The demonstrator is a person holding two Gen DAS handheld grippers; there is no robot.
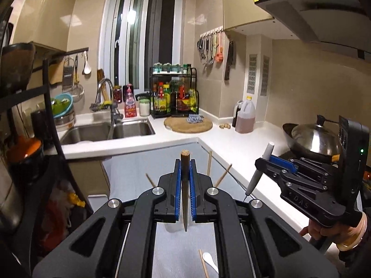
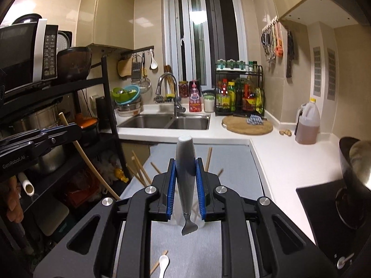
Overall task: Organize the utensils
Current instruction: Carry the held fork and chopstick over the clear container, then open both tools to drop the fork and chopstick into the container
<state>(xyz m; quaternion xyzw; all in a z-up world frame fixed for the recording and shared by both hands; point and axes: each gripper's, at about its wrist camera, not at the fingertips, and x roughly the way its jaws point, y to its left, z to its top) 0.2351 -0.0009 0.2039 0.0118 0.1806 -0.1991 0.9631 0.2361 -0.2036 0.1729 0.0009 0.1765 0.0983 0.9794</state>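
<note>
Wooden chopstick (image 1: 185,185) clamped upright between left jaws.

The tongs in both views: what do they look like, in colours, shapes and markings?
Both tongs are black plastic linkages with silver round pivot bolts and blue ribbed pads. The left tongs show "GenRobot.AI" in pale letters in the right view. The right tongs carry "DAS" lettering and a small green light. The bare hand wears a tan cuff.

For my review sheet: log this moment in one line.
left gripper: shut on chopstick | right gripper: shut on fork | spoon: on mat
</note>
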